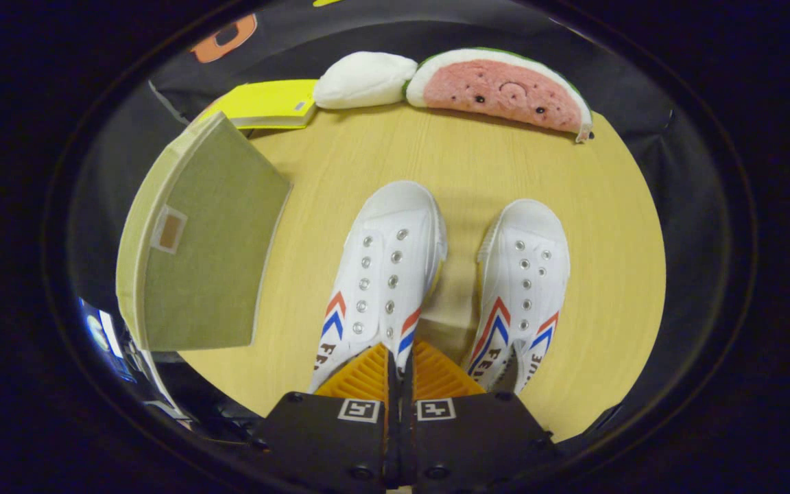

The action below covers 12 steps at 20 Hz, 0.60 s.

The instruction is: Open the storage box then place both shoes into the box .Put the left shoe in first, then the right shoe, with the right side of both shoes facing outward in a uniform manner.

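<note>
Jaws (400,367): closed right up, the two fingers pressed together with nothing between them, low in the middle of the frame.
Left shoe (385,274): white, lace-less, toe pointing away up the frame, sitting on the bench just ahead of the jaws; its heel end runs under the fingers.
Right shoe (524,281): same white pair, upright on its sole, lower right of centre, toe pointing away; a clear strip of bench between it and the other shoe.
Stripes: red and blue chevrons on the sides of both shoes, near the heel ends.
Box (213,247): olive-green fabric, lid down, over on the left of the frame, well apart from the shoes, one edge hanging near the bench rim; a small tan patch on its top.
Bench (607,261): pale wood, round-looking through this lens.
Watermelon toy (501,89): plush slice lying at the top of the frame, far side of the bench.
White cushion (364,79): touching the toy's left end.
Yellow book (268,103): upper left, flat on the bench, just beside the cushion, behind the box.
</note>
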### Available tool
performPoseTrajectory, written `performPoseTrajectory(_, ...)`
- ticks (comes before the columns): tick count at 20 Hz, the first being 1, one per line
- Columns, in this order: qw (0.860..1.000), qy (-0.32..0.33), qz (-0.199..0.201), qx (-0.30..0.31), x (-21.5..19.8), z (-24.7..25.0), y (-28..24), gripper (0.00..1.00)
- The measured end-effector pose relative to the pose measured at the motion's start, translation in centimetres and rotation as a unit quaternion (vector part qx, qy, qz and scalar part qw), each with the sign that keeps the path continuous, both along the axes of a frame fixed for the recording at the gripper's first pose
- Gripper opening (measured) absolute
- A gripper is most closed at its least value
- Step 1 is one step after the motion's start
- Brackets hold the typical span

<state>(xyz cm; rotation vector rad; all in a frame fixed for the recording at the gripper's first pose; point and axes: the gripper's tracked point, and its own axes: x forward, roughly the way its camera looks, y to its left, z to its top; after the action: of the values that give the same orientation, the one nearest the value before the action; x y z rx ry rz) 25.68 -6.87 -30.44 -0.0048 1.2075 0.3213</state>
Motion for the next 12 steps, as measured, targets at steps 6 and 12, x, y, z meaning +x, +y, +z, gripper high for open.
performPoseTrajectory(6,0.993,-0.076,-0.069,0.049,-0.3,6.7,2.6,0.06)
performPoseTrajectory(12,0.981,-0.161,-0.072,0.078,-1.1,13.2,7.7,0.06)
